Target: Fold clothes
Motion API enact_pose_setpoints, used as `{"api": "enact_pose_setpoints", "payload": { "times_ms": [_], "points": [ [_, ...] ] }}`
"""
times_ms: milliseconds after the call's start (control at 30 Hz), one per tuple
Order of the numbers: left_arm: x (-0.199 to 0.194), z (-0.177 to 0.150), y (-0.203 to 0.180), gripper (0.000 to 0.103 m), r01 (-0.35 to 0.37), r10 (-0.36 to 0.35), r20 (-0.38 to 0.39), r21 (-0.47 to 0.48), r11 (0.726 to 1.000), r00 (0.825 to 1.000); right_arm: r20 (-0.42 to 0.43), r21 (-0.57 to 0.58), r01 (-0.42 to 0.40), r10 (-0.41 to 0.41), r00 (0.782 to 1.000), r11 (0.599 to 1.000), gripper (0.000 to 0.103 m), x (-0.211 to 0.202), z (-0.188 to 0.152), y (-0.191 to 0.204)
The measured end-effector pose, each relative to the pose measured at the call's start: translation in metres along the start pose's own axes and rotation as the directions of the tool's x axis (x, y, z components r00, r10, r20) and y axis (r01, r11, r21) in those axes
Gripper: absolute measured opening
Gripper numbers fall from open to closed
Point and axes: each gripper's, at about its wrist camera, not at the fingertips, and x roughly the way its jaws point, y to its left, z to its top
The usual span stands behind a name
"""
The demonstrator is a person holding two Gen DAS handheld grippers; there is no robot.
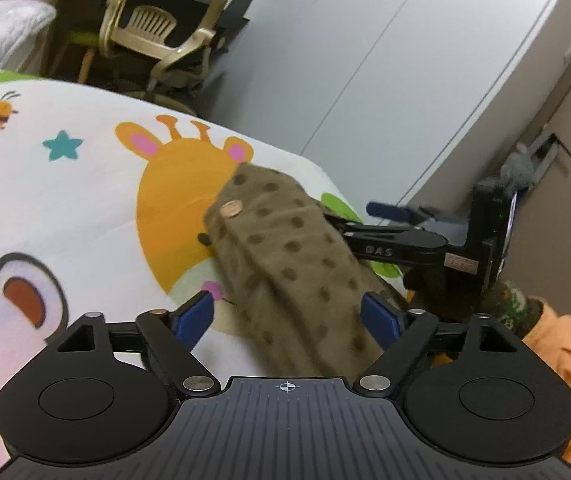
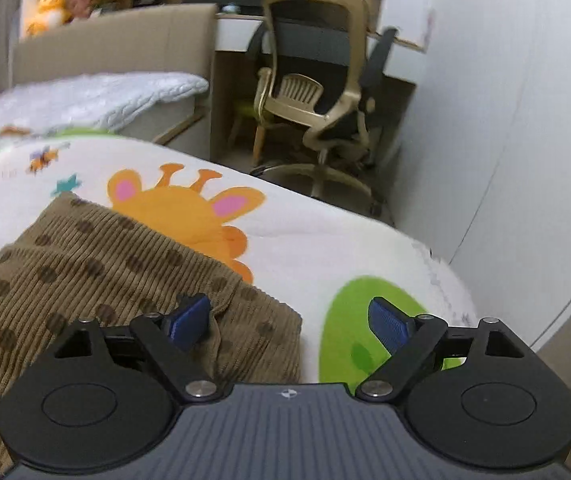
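Mid-fold. Spotted brown garment (image 1: pixel 285 256) lies bunched on the giraffe blanket (image 1: pixel 85 184). Left gripper (image 1: pixel 287 316) and right gripper (image 2: pixel 289 322) both spread wide, holding nothing. Next: probably pinch the near hem.

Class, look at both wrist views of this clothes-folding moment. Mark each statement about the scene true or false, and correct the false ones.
1. The brown dotted garment lies on a blanket printed with cartoon animals. True.
2. The left gripper is shut tight on the garment. False: its jaws stand open, with the cloth running between them.
3. A round copper-coloured button shows on the garment. True.
4. The right gripper is shut. False: its jaws are spread, one blue pad over the garment's edge and the other over the blanket's green patch.
5. An office chair stands beyond the bed. True.
6. The garment is striped blue. False: it is brown corduroy with darker dots.
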Motion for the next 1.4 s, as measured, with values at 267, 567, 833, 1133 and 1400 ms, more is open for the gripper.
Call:
{"api": "enact_pose_setpoints", "payload": {
  "times_ms": [267,567,833,1133,1400],
  "points": [
    [0.022,0.005,0.021,0.093,0.08,-0.079,0.01,-0.117,0.99,0.997,-0.066,-0.067,0.062,-0.066,0.996,0.996,0.086,-0.022,-0.045,-0.014],
    [0.059,0.0,0.042,0.094,0.128,-0.144,-0.031,-0.3,0.945,0.989,-0.035,-0.129,0.131,-0.137,0.99,0.983,0.087,-0.044,-0.063,-0.012],
    [0.058,0.003,0.015,0.096,-0.044,0.04,-0.054,-0.068,0.997,0.998,0.15,0.161,-0.165,0.141,0.979,0.973,0.08,-0.084,-0.02,-0.026],
    [0.055,0.001,0.015,0.097,-0.067,0.062,-0.075,-0.059,0.996,0.995,0.003,0.18,-0.246,0.25,0.968,0.952,0.072,0.012,0.009,0.01],
    [0.038,0.006,0.025,0.096,0.053,-0.053,-0.001,-0.115,0.992,0.999,0.031,0.178,-0.176,0.173,0.984,0.968,0.077,-0.019,-0.015,-0.015]
  ]
}}
